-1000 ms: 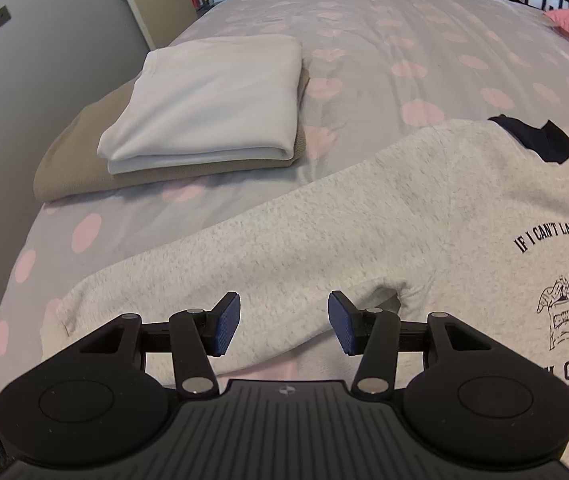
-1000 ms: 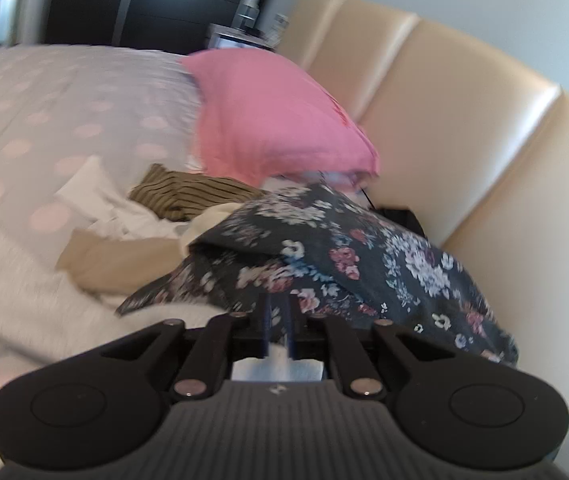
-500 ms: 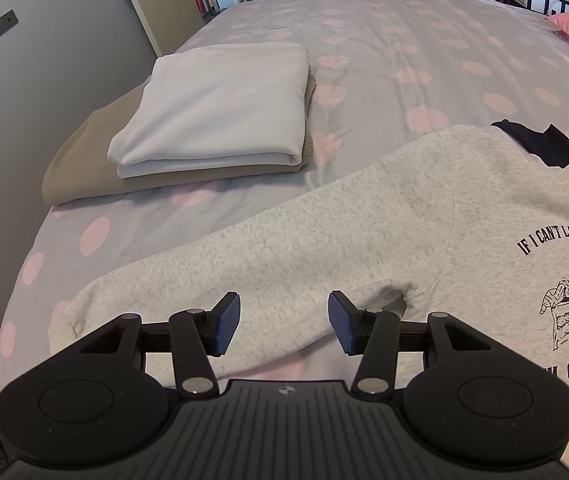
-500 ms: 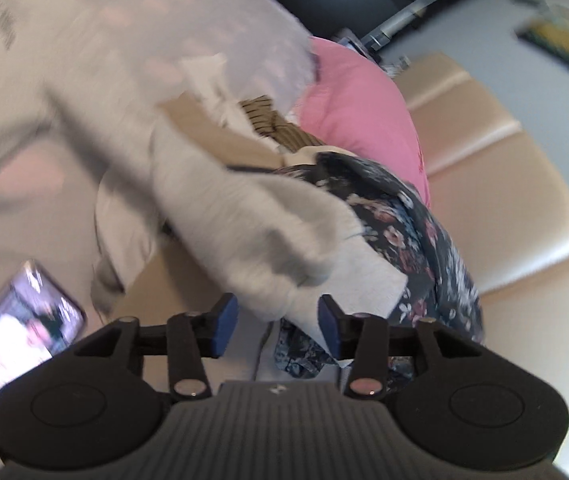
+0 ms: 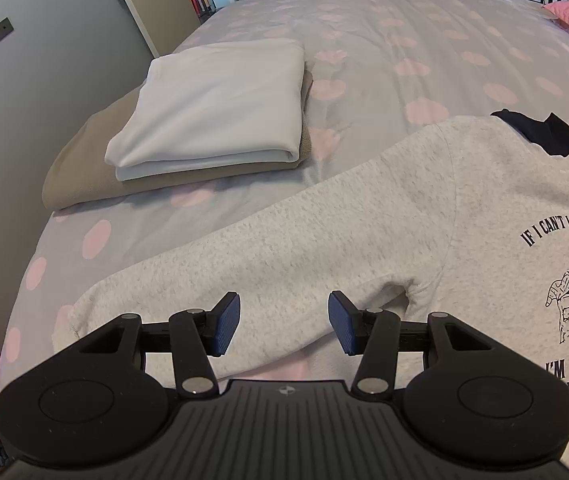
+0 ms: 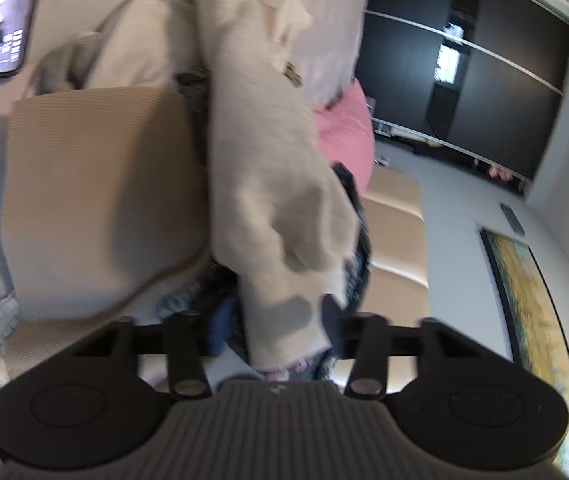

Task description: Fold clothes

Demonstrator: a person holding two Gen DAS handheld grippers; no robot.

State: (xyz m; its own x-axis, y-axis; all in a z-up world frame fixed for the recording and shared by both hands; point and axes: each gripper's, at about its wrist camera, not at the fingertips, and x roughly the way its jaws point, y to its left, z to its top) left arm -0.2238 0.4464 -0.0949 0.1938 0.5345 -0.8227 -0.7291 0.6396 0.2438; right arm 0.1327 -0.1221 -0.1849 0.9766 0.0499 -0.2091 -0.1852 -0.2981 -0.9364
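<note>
Left gripper (image 5: 284, 322): jaws gaping open, hovering over grey sweatshirt (image 5: 364, 236) sleeve.
Right gripper (image 6: 280, 326): jaws spread, the other sleeve's cuff (image 6: 284, 240) lying between them.

The sweatshirt (image 5: 364, 220) is speckled light grey with dark printed lettering and a navy collar. The bedspread (image 5: 404, 40) is pale grey dotted with pink spots. A white folded cloth (image 5: 220, 100) tops a tan one (image 5: 80, 168). The pillow (image 6: 348, 132) is pink.

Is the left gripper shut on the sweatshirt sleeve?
No. The left gripper is open, its fingers apart above the grey sweatshirt sleeve.
</note>
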